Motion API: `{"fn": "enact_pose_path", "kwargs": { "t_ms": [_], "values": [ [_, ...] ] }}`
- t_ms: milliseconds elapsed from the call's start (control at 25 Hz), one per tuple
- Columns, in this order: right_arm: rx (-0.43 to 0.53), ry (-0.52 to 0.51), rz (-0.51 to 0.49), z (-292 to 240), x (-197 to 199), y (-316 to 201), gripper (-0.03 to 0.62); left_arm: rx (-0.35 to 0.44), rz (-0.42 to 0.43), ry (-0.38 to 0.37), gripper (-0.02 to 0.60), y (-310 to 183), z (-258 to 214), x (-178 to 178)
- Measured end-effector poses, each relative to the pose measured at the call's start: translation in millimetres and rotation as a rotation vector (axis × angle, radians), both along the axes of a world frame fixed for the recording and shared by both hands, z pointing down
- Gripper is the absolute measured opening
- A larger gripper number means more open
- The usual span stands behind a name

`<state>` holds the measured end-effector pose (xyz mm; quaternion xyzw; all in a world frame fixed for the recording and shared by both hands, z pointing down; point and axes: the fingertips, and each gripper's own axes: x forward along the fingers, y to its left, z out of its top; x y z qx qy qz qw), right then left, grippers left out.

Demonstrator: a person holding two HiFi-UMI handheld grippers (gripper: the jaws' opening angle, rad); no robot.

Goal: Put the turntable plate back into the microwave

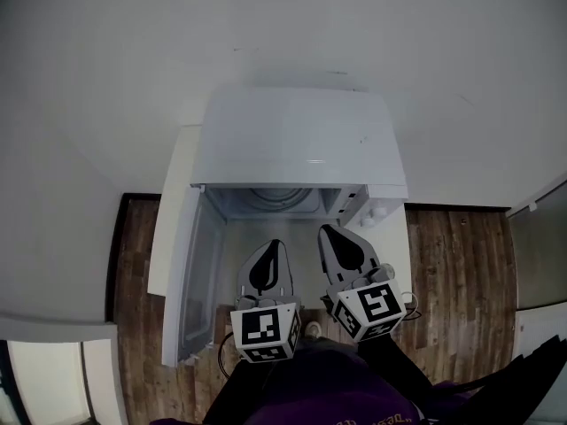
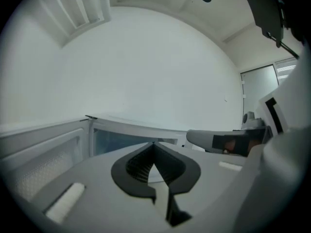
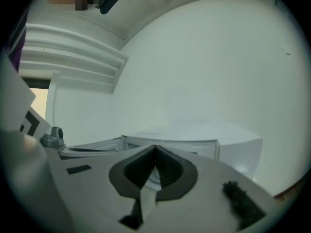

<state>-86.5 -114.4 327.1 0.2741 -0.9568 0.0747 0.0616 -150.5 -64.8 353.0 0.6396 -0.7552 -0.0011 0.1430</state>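
A white microwave (image 1: 297, 144) stands with its door (image 1: 189, 277) swung open to the left. Inside the cavity a round glass turntable plate (image 1: 279, 198) lies flat on the floor; only its front part shows under the roof. My left gripper (image 1: 274, 243) and right gripper (image 1: 324, 229) hover side by side just in front of the opening, both pointing into it. Each is shut with nothing between its jaws, and neither touches the plate. The left gripper view has its closed jaws meeting at the tip of the left gripper (image 2: 154, 143), and the right gripper (image 3: 155, 148) shows the same.
The microwave sits on a white counter (image 1: 392, 246) against a white wall. Two knobs (image 1: 376, 211) are on its right front panel. Wooden floor (image 1: 461, 264) lies on both sides. The open door blocks the left of the opening.
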Motion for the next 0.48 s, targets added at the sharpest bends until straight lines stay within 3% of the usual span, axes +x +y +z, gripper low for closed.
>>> {"fn": "enact_pose_path", "kwargs": {
  "t_ms": [280, 480],
  "values": [
    [0.172, -0.093, 0.004, -80, 10, -7, 0.009, 0.107, 0.030, -0.080, 0.006, -15, -69, 6],
    [0.178, -0.102, 0.018, -84, 18, -6, 0.008, 0.119, 0.033, -0.083, 0.006, -17, -76, 13]
  ]
}}
